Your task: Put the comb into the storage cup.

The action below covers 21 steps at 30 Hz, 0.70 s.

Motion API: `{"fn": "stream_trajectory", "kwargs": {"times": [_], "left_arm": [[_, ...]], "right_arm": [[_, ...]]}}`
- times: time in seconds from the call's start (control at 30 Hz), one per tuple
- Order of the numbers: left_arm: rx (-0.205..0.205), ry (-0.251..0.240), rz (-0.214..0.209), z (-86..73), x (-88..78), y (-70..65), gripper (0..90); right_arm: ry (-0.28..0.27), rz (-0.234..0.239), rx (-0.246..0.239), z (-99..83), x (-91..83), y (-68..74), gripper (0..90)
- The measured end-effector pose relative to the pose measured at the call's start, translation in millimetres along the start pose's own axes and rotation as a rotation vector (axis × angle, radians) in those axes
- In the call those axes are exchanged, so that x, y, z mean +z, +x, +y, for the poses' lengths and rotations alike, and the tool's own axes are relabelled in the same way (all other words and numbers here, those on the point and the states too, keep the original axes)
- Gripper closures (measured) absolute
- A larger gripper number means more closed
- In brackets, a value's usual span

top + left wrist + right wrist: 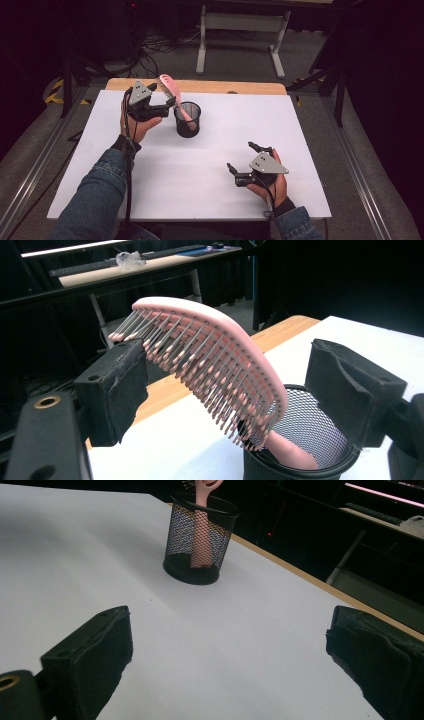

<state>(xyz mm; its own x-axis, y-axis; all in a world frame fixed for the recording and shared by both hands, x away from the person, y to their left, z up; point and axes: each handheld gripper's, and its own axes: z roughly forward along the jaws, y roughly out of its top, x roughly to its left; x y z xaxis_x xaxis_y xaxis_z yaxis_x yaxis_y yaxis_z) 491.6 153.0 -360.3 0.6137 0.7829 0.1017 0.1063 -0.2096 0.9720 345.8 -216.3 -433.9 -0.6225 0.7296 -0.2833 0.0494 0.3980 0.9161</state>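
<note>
Holding my left gripper (169,103) near the table's far-left corner, I have its jaws spread on either side of the pink hairbrush (210,357), the pads clear of it. Brush stands handle-down in the black mesh cup (187,120), head leaning out over the rim toward that gripper. Risk, as I judge it: drawing back carelessly could snag the bristles and tip the light cup. My right gripper (248,158), by the near-right edge, hangs wide open and empty.

Dark lab: bare rig table (210,165)
</note>
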Motion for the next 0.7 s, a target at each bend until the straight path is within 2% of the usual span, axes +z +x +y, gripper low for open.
{"fn": "stream_trajectory", "kwargs": {"times": [0.47, 0.7], "left_arm": [[0.011, -0.011, -0.006, 4.2, -6.3, -0.6, 14.4], [-0.001, -0.007, -0.005, 3.4, -10.1, 3.2, 9.9]], "right_arm": [[-0.002, -0.001, 0.0, 0.2, -0.2, 0.2, 5.3], [-0.004, -0.002, 0.001, 0.5, -0.8, 0.1, 5.2]]}}
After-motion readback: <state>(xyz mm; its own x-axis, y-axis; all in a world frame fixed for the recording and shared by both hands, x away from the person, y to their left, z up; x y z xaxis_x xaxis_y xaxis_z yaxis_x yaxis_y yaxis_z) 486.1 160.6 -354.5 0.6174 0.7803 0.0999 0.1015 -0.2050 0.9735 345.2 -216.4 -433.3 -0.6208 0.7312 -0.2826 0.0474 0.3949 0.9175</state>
